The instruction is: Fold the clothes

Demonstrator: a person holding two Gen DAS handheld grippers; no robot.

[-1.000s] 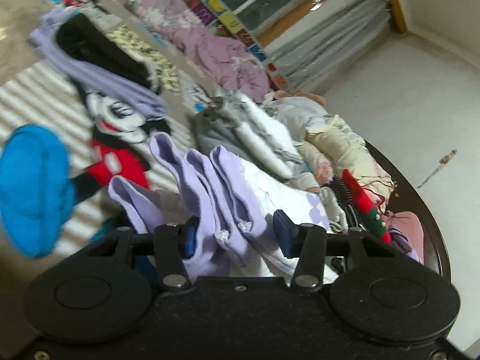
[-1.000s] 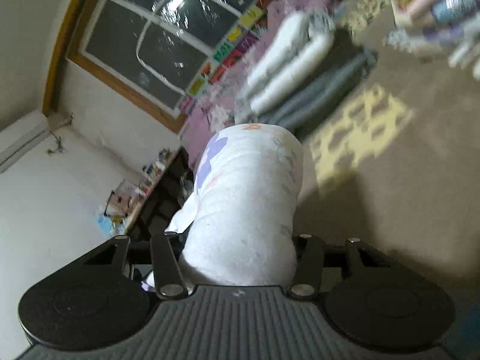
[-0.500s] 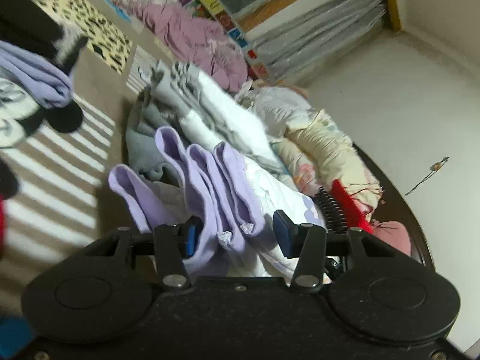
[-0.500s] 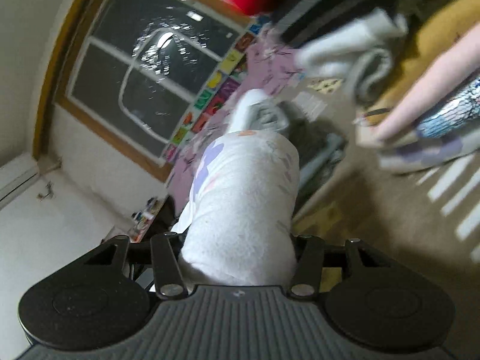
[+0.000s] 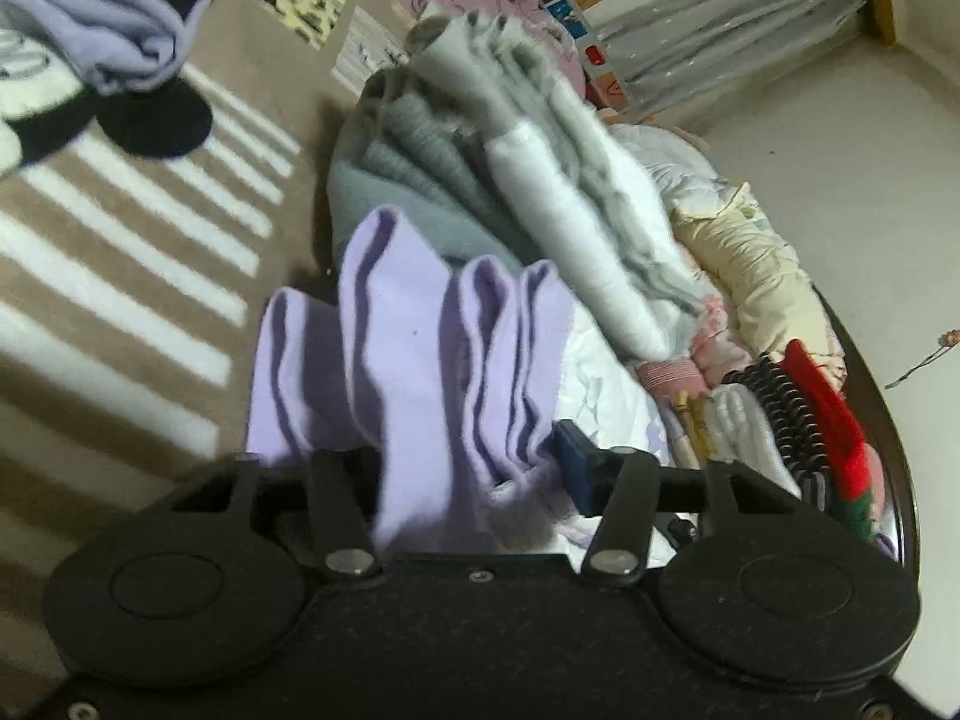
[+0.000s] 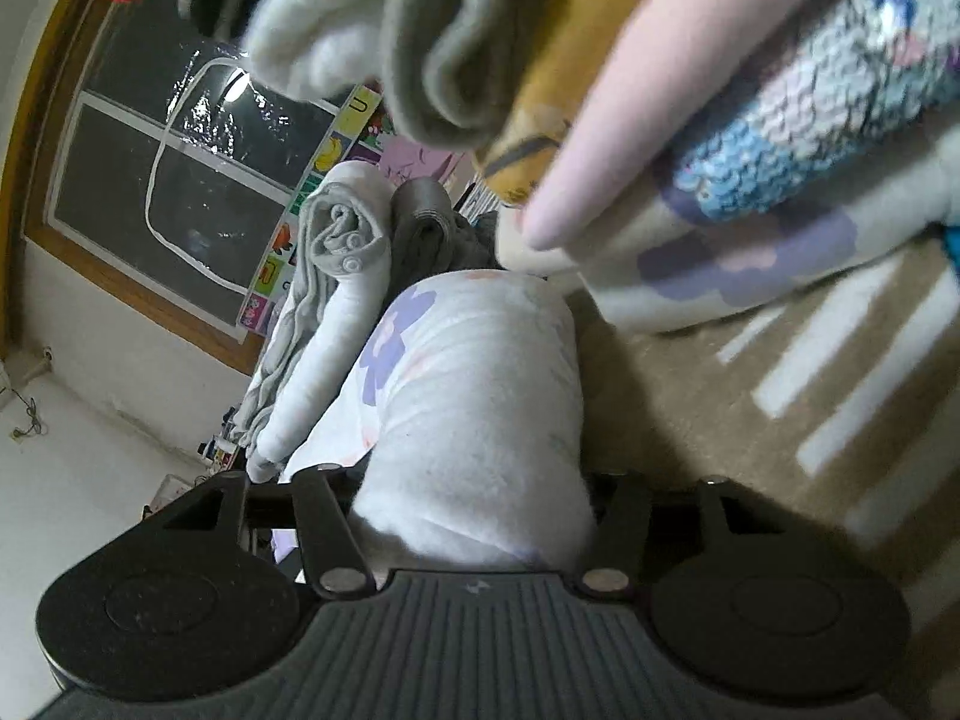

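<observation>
Up close, the left gripper [image 5: 462,468] clamps a bunched lilac garment [image 5: 414,348], its soft folds rising in four ridges from between the jaws, with the blue pad of the right-hand finger pressed against the cloth. Beyond the lilac folds, a heap of rolled grey and white clothes [image 5: 540,180] lies on the far side, next to a cream bundle [image 5: 756,276] at the right, where a red item [image 5: 828,414] and a black ribbed piece [image 5: 780,408] sit against a dark curved rim [image 5: 900,468]. To the left, a beige rug with white stripes [image 5: 120,252] covers the floor, and a lavender cloth [image 5: 102,30] rests over a black-and-white toy [image 5: 90,114] at the far left corner. Meanwhile the right gripper [image 6: 474,510] is closed tight around a white garment with purple flowers [image 6: 474,390], which bulges upward out of the jaws as a thick roll. Just past it, a rolled grey garment with buttons [image 6: 342,240] lies on the left, and a blurred stack of folded clothes [image 6: 750,138] fills the upper right, including a pink layer and a sequined blue patch. A dark window [image 6: 168,192] in a wooden frame stands on the far left wall.
</observation>
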